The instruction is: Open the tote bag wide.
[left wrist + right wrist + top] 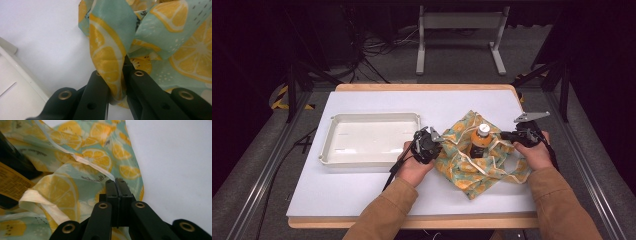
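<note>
A teal cloth bag with a lemon print lies bunched on the white table, right of centre. An orange-labelled bottle with a white cap stands upright in it. My left gripper is at the bag's left edge. In the left gripper view it is shut on a raised fold of the cloth. My right gripper is at the bag's right edge. In the right gripper view its jaws are pressed together on the bag's white cord, with the dark bottle at the left.
A shallow white tray sits left of the bag, close to my left hand, and its rim shows in the left gripper view. Bare white table lies in front. Beyond the table's far edge are a grey stand and cables on the floor.
</note>
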Demonstrator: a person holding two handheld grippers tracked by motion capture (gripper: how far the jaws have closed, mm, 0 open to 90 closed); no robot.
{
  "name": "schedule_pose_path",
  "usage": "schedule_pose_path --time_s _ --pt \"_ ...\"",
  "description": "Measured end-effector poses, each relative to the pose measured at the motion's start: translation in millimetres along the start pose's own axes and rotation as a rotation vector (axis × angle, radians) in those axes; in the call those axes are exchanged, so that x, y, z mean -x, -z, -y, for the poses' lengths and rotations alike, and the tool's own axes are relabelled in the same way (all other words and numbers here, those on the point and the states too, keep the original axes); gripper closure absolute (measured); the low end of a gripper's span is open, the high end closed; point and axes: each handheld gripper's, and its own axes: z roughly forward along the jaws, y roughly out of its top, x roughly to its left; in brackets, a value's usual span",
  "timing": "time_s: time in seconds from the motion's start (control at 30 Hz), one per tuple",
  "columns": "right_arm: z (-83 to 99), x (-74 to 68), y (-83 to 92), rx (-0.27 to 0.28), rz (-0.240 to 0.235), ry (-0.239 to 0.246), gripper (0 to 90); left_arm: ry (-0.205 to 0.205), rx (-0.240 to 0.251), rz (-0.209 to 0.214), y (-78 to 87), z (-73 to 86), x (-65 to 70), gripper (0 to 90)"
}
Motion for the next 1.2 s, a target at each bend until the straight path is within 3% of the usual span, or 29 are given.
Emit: schedule_pose_path --time_s 0.27,0.47,0.57,0.67,0.83,0.97,1.2 --pt "8.2 4.4 -6.2 -0.081 -0.015 -0.031 90.0 0.002 -0.003 0.006 -1.3 1.9 -0.1 89.1" --pt "11.7 6.6 -5.7 -0.089 -0.014 -0.043 87.9 0.01 -0.011 0.015 -1.2 3.8 -0.4 87.9" --pt "11.3 6.7 -1.5 -0.071 -0.007 -0.048 84.9 0.011 -0.003 0.038 2.7 5.3 -1.6 79.7" --pt "11.7 8.3 4.3 -0.043 0.002 -0.052 78.8 0.0 0.003 0.059 9.8 7.2 -2.0 61.7" --pt "12.8 10.4 17.4 0.023 0.024 -0.057 62.7 -0.011 0.023 0.086 24.0 11.0 -2.4 41.5" --pt "11.8 9.5 33.9 0.093 0.04 -0.065 58.6 -0.029 0.044 0.087 37.8 13.2 -1.9 37.7" --pt "7.1 -0.6 65.3 0.205 0.03 -0.033 58.9 -0.025 0.087 0.082 60.0 16.5 -2.4 35.9"
